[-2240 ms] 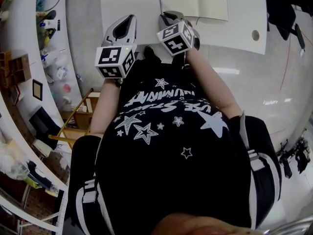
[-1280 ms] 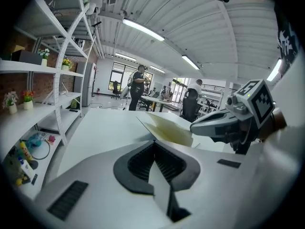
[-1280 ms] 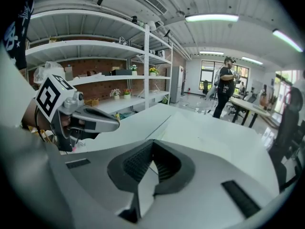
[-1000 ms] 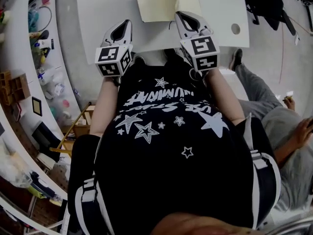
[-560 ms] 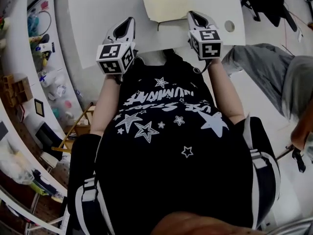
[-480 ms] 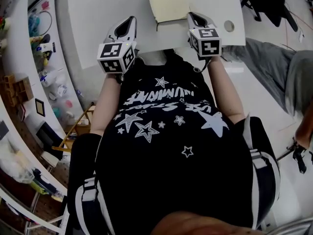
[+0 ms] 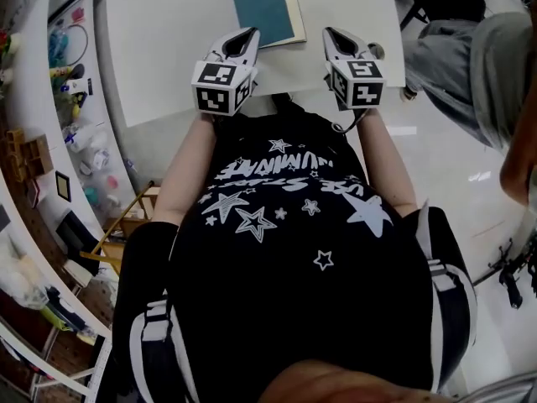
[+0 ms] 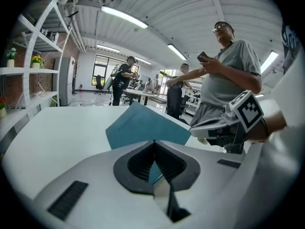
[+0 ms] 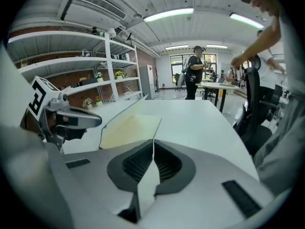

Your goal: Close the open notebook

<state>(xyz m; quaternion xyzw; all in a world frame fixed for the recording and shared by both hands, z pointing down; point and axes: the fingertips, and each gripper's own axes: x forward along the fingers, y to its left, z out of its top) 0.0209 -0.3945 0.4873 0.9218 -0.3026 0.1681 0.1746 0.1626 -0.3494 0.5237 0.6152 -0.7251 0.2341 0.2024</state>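
Observation:
The notebook (image 7: pixel 262 5) lies on the white table (image 7: pixel 168 40) just beyond both grippers. Its teal cover (image 8: pixel 143 128) stands tilted, swung over the pages. A strip of cream page (image 7: pixel 294 7) shows along its right side. In the right gripper view the cover's cream inner face (image 9: pixel 128 130) slopes up from the table. My left gripper (image 7: pixel 249 32) is shut and empty at the notebook's near left corner, and its tip (image 8: pixel 153 141) lies just short of the cover. My right gripper (image 7: pixel 329 32) is shut and empty to the right of the notebook, its tip (image 9: pixel 153 140) short of the page.
A person in a grey shirt (image 8: pixel 228 80) stands close on the right, holding a phone. The table's near edge runs right under the grippers. Shelves with clutter (image 7: pixel 50 99) line the left side. A dark chair (image 9: pixel 252 104) stands off the table's right side.
The notebook showed open cream pages before; now the teal cover has swung over them. My left gripper has moved right toward the notebook. The right gripper has come down beside it.

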